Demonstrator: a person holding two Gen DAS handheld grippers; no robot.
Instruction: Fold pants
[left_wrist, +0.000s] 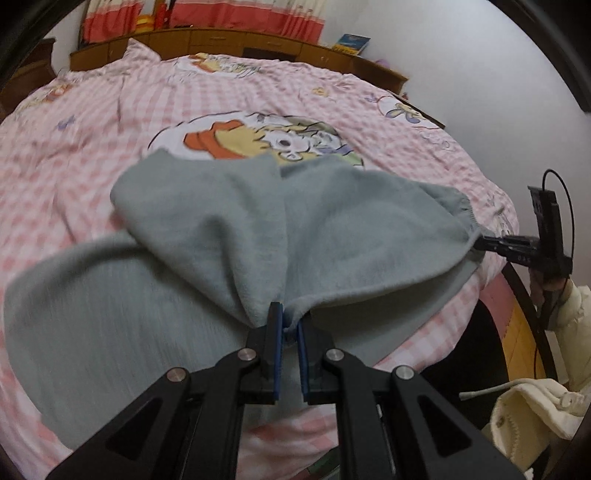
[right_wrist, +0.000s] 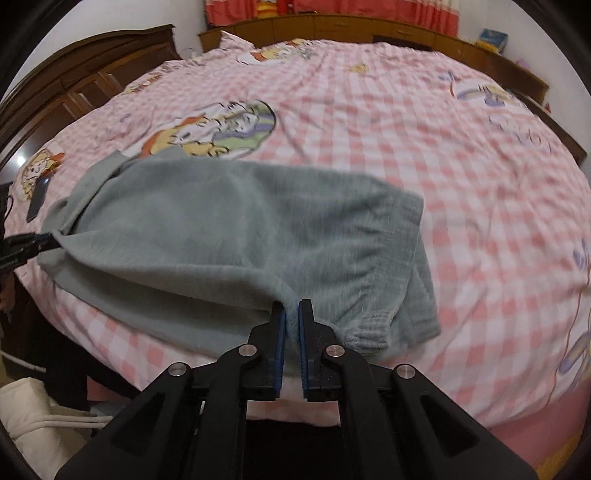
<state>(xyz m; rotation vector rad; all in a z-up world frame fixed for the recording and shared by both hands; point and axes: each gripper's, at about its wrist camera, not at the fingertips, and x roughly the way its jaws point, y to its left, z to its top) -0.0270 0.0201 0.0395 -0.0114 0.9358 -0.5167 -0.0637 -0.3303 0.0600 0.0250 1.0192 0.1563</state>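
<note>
Underneath, a pink checked bedspread (right_wrist: 388, 122), grey pants (right_wrist: 229, 229) pinched in each hand-held gripper, left (left_wrist: 290, 314) and right (right_wrist: 291, 310).

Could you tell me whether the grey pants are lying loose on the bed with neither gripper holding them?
No, the left gripper and the right gripper each have their fingers pinched shut on an edge of the grey pants.

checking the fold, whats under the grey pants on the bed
Under the grey pants lies the pink checked bed cover, showing all round them. The pants hide the lower edge of its cartoon print; anything else beneath cannot be seen.
</note>
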